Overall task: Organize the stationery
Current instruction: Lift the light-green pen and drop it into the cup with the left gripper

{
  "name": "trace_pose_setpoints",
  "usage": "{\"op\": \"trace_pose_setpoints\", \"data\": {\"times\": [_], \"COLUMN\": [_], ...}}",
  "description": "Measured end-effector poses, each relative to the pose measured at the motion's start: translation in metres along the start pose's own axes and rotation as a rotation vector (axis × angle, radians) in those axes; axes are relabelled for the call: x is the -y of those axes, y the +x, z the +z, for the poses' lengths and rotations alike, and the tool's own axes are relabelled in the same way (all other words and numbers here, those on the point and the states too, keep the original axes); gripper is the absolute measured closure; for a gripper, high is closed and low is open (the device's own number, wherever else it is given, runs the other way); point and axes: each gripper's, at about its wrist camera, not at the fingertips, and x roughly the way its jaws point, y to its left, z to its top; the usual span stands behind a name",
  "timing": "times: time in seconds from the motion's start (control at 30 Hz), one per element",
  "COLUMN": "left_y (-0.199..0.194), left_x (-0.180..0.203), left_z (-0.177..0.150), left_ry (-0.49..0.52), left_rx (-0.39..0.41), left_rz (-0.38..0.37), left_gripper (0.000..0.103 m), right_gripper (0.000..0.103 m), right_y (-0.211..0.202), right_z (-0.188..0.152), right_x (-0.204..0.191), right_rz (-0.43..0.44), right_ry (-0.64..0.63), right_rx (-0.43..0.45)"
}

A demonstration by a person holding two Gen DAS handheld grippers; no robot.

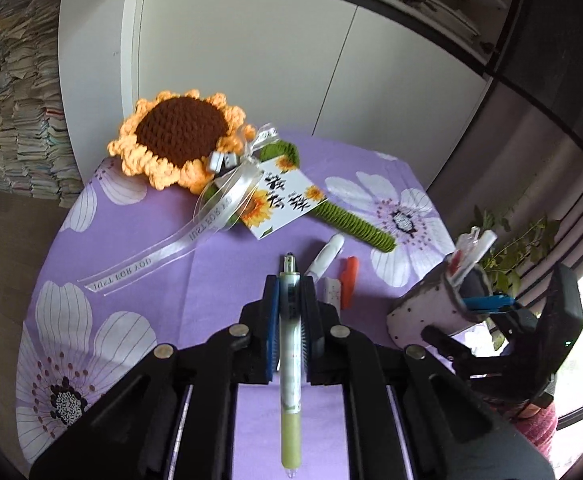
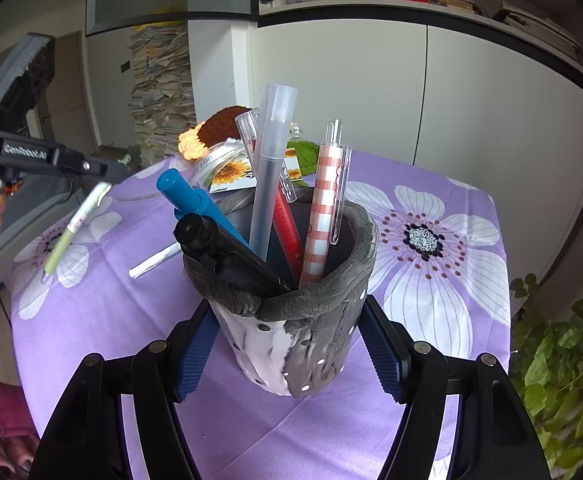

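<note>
My left gripper [image 1: 290, 280] is shut on a green-and-white pen [image 1: 290, 364] and holds it above the purple flowered tablecloth [image 1: 139, 264]. The pen also shows in the right wrist view [image 2: 73, 226], hanging tip down from the left gripper. My right gripper [image 2: 289, 344] is shut on a grey-and-white pen holder [image 2: 291, 320], one blue pad on each side. The holder carries several pens: a blue one [image 2: 187, 196], a black one [image 2: 227, 256], a frosted one [image 2: 269, 160], a red one [image 2: 287, 224] and a checked one [image 2: 325, 208]. In the left wrist view the holder [image 1: 427, 312] is to the right.
A white pen [image 1: 325, 258], an orange pen [image 1: 349, 280] and a small white eraser [image 1: 331, 292] lie on the cloth ahead of the left gripper. A crocheted sunflower [image 1: 179, 136] with ribbon and card lies behind. White cabinets stand at the back. A plant [image 2: 563, 360] is on the right.
</note>
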Motion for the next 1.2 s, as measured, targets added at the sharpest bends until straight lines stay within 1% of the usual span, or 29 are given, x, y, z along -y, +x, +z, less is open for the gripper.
{"op": "trace_pose_setpoints", "data": {"times": [0.07,0.2,0.27,0.37,0.57,0.67,0.73,0.93,1.03,1.1,1.2], "left_y": [-0.009,-0.022,-0.026,-0.026,-0.009,0.002,0.009,0.026,0.028,0.026,0.023], "left_x": [0.013,0.041,0.057,0.081,0.112,0.122,0.124,0.122,0.123,0.121,0.118], "left_z": [0.007,0.021,0.026,0.035,0.044,0.044,0.045,0.049,0.043,0.037,0.028], "left_ry": [0.020,0.057,0.074,0.102,0.144,0.160,0.157,0.106,0.119,0.121,0.130], "left_rx": [0.038,0.099,0.148,0.217,0.289,0.331,0.338,0.323,0.319,0.316,0.326], "left_rz": [-0.032,-0.120,-0.158,-0.192,-0.226,-0.212,-0.209,-0.230,-0.225,-0.235,-0.237], "left_gripper": [0.095,0.095,0.095,0.095,0.095,0.095,0.095,0.095,0.095,0.095,0.095], "right_gripper": [0.032,0.032,0.032,0.032,0.032,0.032,0.032,0.032,0.032,0.032,0.032], "right_y": [0.000,0.000,0.000,0.000,0.000,0.000,0.000,-0.001,-0.001,-0.001,-0.001], "right_z": [0.000,0.000,0.000,0.000,0.000,0.000,0.000,0.000,0.001,0.001,0.000], "right_x": [0.000,0.000,0.000,0.000,0.000,0.000,0.001,0.001,0.001,0.001,0.001], "right_rz": [-0.001,-0.001,-0.002,-0.002,-0.001,-0.001,-0.001,0.000,0.001,0.000,0.001], "right_ry": [0.000,0.000,-0.001,0.001,0.002,0.001,0.001,0.003,0.005,0.004,0.005], "right_rx": [0.000,0.000,0.001,0.001,0.001,0.001,0.001,0.000,0.000,0.001,0.000]}}
